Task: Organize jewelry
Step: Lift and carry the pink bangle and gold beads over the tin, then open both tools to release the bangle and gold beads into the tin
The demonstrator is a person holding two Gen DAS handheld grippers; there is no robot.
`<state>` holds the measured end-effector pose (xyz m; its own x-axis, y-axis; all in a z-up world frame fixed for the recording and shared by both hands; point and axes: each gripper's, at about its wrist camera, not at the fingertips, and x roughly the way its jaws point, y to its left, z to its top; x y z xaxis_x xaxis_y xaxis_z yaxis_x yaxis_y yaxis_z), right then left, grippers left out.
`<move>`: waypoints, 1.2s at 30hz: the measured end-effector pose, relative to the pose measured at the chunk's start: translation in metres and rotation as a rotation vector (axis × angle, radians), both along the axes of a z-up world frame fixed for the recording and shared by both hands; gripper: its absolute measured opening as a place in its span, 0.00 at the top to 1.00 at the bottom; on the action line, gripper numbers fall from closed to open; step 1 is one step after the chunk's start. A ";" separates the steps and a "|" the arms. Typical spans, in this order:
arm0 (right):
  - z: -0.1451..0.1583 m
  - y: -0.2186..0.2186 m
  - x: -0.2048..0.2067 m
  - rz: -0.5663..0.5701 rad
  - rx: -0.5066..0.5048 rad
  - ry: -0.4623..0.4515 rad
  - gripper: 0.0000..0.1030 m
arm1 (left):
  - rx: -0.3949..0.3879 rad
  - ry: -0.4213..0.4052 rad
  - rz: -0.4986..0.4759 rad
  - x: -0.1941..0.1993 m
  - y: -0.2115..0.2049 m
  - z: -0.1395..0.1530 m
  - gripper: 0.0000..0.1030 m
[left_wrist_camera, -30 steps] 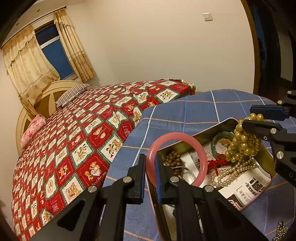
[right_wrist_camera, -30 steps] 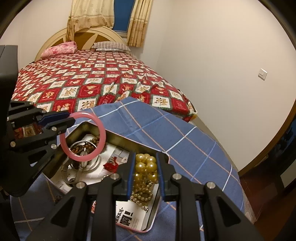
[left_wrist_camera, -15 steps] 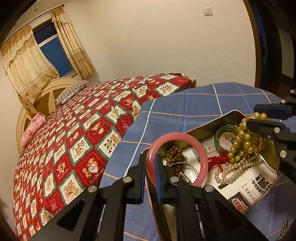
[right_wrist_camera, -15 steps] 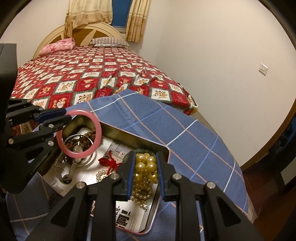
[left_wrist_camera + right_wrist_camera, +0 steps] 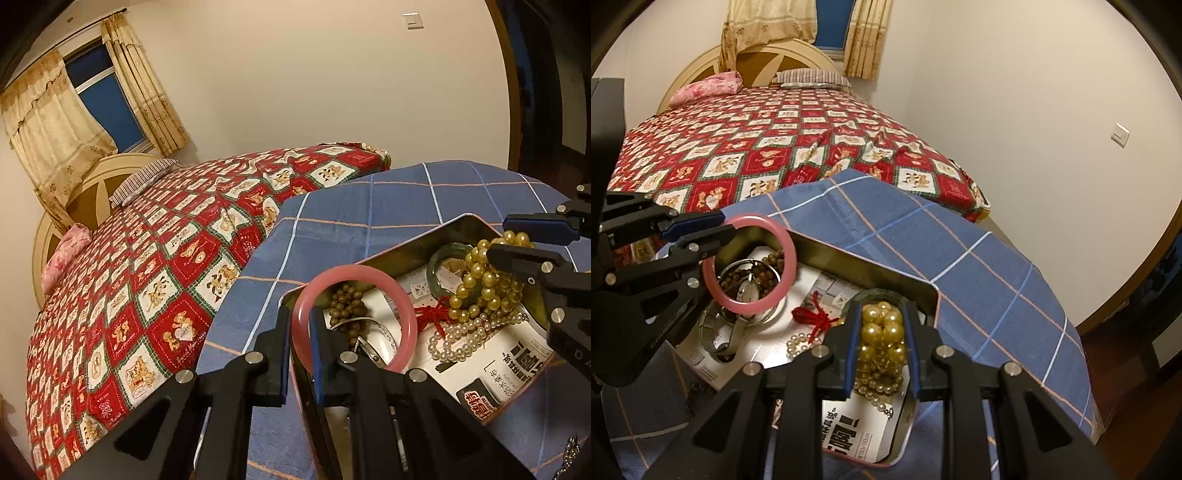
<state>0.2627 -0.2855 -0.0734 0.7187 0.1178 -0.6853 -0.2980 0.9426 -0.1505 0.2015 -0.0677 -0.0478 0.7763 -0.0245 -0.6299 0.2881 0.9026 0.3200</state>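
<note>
Over the tin [image 5: 399, 254], left hand-held gripper [image 5: 297, 343] pinches pink bangle [image 5: 404, 306]; right [image 5: 880, 339] clamps gold beads [image 5: 882, 332]

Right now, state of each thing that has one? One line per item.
Left tongs: shut on pink bangle.
Right tongs: shut on gold bead strand.
Pink bangle: held upright over the tin.
Gold bead strand: bunched between the tongs, tail hanging into the tin.
Tin: open, no lid in view, paper-lined.
Green bangle: lying in the tin, free.
Pearl strand: loose on the paper.
</note>
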 end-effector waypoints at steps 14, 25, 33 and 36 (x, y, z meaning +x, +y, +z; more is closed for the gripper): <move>0.005 -0.004 -0.013 -0.023 0.007 -0.032 0.43 | -0.005 -0.078 0.026 -0.019 0.007 0.016 0.19; 0.007 -0.012 -0.043 -0.053 0.005 -0.035 0.36 | -0.028 -0.053 0.052 -0.061 0.026 0.010 0.19; -0.001 -0.025 -0.091 -0.100 0.034 -0.028 0.28 | -0.044 -0.018 0.087 -0.106 0.028 -0.010 0.19; -0.012 -0.029 -0.113 -0.114 0.040 -0.013 0.26 | -0.034 0.010 0.077 -0.109 0.021 -0.020 0.19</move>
